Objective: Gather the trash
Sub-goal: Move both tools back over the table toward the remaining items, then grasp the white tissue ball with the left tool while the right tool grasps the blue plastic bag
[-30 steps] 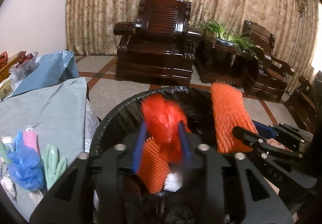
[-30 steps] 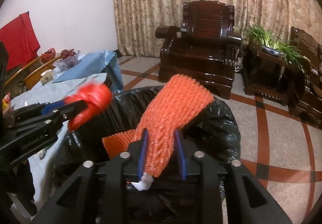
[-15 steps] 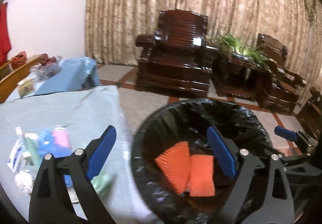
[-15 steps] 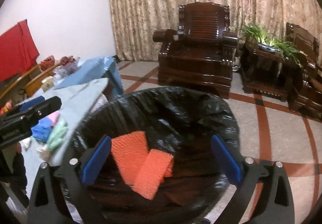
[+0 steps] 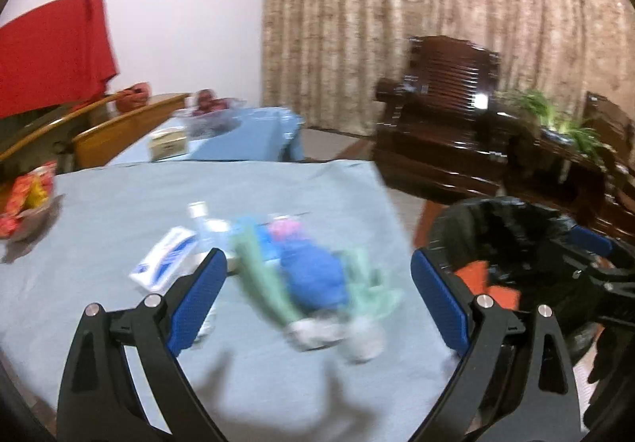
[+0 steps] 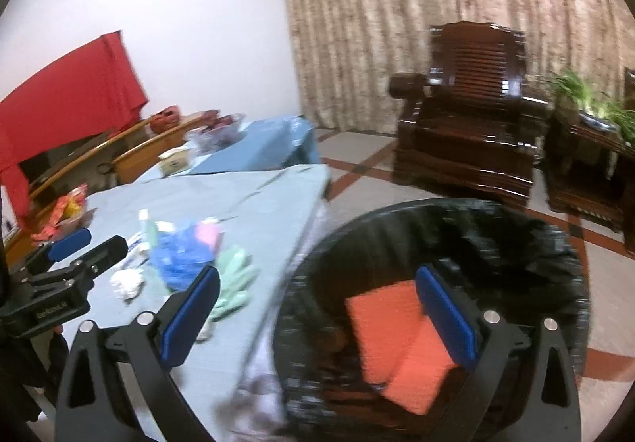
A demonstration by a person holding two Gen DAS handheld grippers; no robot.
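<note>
A pile of trash lies on the light-blue tablecloth (image 5: 119, 212): a crumpled blue bag (image 5: 313, 277), green foam pieces (image 5: 258, 275), a pink item (image 5: 283, 229), a small bottle (image 5: 204, 221), a white-and-blue packet (image 5: 164, 261) and white crumpled paper (image 6: 127, 283). My left gripper (image 5: 317, 299) is open and empty, just in front of the pile. My right gripper (image 6: 317, 315) is open and empty over the near rim of the black-lined bin (image 6: 516, 243). Orange foam nets (image 6: 397, 335) lie inside the bin.
A snack bowl (image 5: 24, 204) sits at the table's left edge. A second blue-covered table (image 5: 246, 132) with a box and a fruit bag stands behind. Dark wooden armchairs (image 6: 468, 124) and a plant stand are across the tiled floor. A red cloth (image 5: 51, 49) hangs left.
Both grippers opened and dropped the red and orange foam nets into the bin. Both then swung left; the left gripper now faces the trash pile on the table.
</note>
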